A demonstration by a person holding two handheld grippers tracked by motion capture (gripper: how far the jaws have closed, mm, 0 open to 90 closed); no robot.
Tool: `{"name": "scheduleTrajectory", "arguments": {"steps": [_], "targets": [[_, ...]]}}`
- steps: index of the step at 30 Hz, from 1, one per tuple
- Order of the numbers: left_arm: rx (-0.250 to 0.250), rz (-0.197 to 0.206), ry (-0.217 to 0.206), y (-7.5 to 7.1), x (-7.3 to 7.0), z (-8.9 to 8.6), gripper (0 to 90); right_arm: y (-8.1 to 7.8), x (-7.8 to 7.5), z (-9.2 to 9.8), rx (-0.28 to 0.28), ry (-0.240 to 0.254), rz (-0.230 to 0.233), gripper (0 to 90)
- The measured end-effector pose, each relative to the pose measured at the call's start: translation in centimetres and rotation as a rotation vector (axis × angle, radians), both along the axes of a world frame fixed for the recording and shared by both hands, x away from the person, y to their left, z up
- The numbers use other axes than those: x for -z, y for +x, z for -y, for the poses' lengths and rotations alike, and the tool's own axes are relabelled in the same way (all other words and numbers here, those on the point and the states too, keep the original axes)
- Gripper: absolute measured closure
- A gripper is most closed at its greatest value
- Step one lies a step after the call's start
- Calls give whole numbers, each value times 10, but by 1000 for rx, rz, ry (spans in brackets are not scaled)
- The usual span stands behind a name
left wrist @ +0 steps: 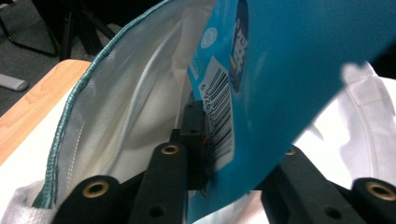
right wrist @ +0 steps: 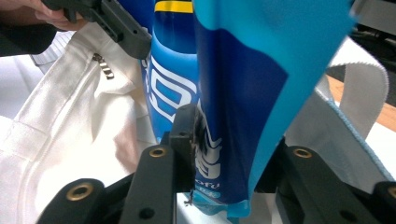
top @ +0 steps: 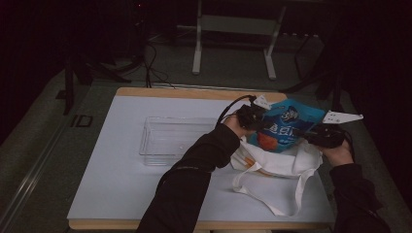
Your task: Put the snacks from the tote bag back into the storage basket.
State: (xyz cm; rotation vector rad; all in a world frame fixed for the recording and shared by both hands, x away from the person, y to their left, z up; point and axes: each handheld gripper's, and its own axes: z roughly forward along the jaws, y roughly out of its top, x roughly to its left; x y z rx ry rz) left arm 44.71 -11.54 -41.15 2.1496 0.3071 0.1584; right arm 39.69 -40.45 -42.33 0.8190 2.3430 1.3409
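A blue snack bag point(top: 286, 126) hangs over the open mouth of a white tote bag point(top: 277, 162) at the table's right. My left gripper point(top: 252, 116) is shut on the bag's left edge. In the left gripper view point(left wrist: 238, 135) its pad presses the barcode side of the snack bag point(left wrist: 289, 70), with the tote's teal-edged opening point(left wrist: 135, 116) behind. My right gripper point(top: 318, 136) is shut on the bag's right edge. In the right gripper view point(right wrist: 233, 135) the snack bag point(right wrist: 233, 93) sits between the jaws, and the left gripper point(right wrist: 112, 23) shows beyond it, above the tote point(right wrist: 70, 126).
A clear plastic tray point(top: 170, 138) stands left of centre on the white table point(top: 121, 184). The tote's straps trail toward the front right edge. A metal stand and cables lie on the floor beyond the table.
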Motion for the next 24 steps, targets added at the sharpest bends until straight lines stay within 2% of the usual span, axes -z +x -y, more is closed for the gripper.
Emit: {"name": "scheduleTrajectory", "arguments": {"steps": [2, 9, 11, 16, 24], "targets": [[0, -1, 1, 0, 0, 1, 809, 1, -1, 0, -2, 0, -9, 719], [-19, 47, 31, -5, -4, 4, 871, 0, -5, -4, -4, -47, -15, 810], [-25, 50, 25, -6, -6, 4, 891, 0, -7, -5, 0, -57, -16, 824], [-29, 43, 23, -7, -9, 5, 899, 0, -9, -2, -9, -27, -28, 850], [-29, 52, 29, -9, -14, 5, 900, -1, -15, -2, -13, -33, -25, 865]]}}
